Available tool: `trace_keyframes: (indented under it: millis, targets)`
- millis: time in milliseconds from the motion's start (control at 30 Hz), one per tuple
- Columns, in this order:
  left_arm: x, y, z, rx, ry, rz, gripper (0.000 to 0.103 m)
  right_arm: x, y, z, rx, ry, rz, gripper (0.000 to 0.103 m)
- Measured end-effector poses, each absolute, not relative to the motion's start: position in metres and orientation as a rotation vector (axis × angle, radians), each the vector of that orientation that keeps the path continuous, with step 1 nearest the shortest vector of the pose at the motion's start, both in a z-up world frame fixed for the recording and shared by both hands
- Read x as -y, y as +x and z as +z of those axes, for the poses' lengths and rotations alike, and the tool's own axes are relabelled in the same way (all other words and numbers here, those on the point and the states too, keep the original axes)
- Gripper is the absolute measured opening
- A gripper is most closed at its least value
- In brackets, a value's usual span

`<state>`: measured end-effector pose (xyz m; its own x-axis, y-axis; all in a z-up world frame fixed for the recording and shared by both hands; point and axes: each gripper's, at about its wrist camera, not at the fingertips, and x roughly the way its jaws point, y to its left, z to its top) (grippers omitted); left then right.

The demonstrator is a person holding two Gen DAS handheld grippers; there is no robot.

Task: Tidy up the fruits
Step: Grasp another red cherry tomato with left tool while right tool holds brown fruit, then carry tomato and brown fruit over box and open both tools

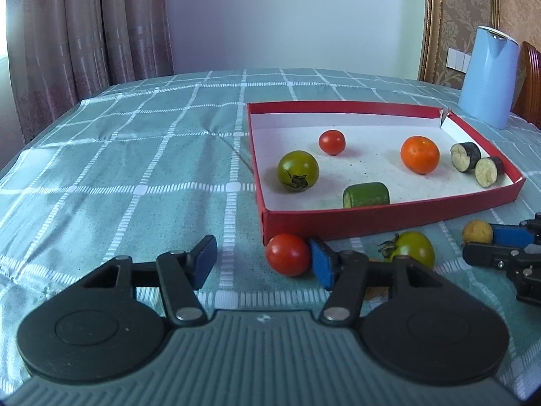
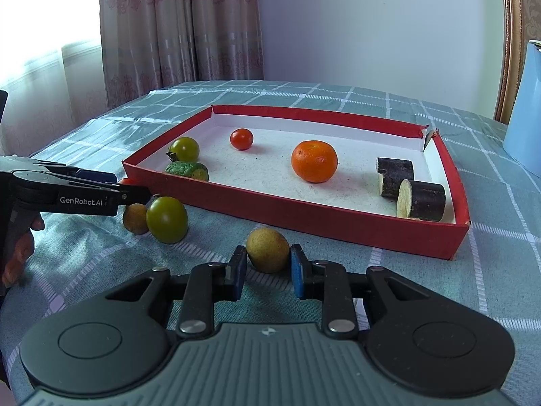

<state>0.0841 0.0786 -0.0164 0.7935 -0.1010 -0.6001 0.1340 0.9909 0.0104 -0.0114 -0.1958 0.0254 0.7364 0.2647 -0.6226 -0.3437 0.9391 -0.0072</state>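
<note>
A red tomato (image 1: 287, 254) lies on the cloth against the near corner of the red tray (image 1: 372, 216). My left gripper (image 1: 262, 253) stands open around it: the right pad touches it, the left pad is well apart. My right gripper (image 2: 267, 261) is shut on a small yellow-brown fruit (image 2: 267, 249) resting on the cloth. A green tomato (image 2: 167, 219) and a brown fruit (image 2: 135, 218) lie loose between the two grippers. In the tray are a green tomato (image 1: 298, 171), a small red tomato (image 1: 332, 142), an orange (image 1: 420, 154), a cucumber piece (image 1: 366, 195) and two aubergine pieces (image 1: 466, 156).
A tall blue jug (image 1: 488, 77) stands behind the tray's far right corner. The checked green tablecloth (image 1: 135, 155) stretches left of the tray to the table's edge. A curtain (image 1: 88, 27) hangs behind. A person's hand (image 2: 20, 250) holds the left gripper.
</note>
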Motion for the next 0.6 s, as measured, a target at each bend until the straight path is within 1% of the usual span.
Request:
trace_keyframes:
  millis: [67,100,133,167,200,233,267,367,600]
  targets:
    - [-0.078,0.084,-0.016,-0.641,0.059,-0.125,0.056,0.196,-0.012,0.025,-0.664,-0.124,0.335,0.026]
    - [-0.078,0.083,-0.016,-0.639,0.066,-0.125,0.053,0.196,-0.012,0.025,-0.664,-0.123,0.335,0.026]
    - [-0.076,0.082,-0.016,-0.636,0.072,-0.132,0.046,0.196,-0.012,0.025,-0.664,-0.123,0.335,0.026]
    - [-0.074,0.081,-0.015,-0.632,0.079,-0.143,0.042,0.196,-0.012,0.025,-0.664,-0.123,0.336,0.026]
    - [-0.071,0.079,-0.015,-0.627,0.093,-0.156,0.033,0.196,-0.011,0.025,-0.664,-0.119,0.337,0.026]
    - [-0.067,0.077,-0.015,-0.621,0.118,-0.164,0.027,0.197,-0.011,0.025,-0.665,-0.115,0.338,0.026]
    - [-0.062,0.075,-0.015,-0.614,0.144,-0.165,0.025,0.198,-0.011,0.025,-0.665,-0.113,0.338,0.026]
    - [-0.054,0.073,-0.016,-0.604,0.192,-0.15,0.025,0.198,-0.011,0.025,-0.665,-0.113,0.338,0.026]
    - [-0.063,0.074,-0.016,-0.617,0.121,-0.154,0.025,0.199,-0.01,0.025,-0.663,-0.112,0.337,0.026]
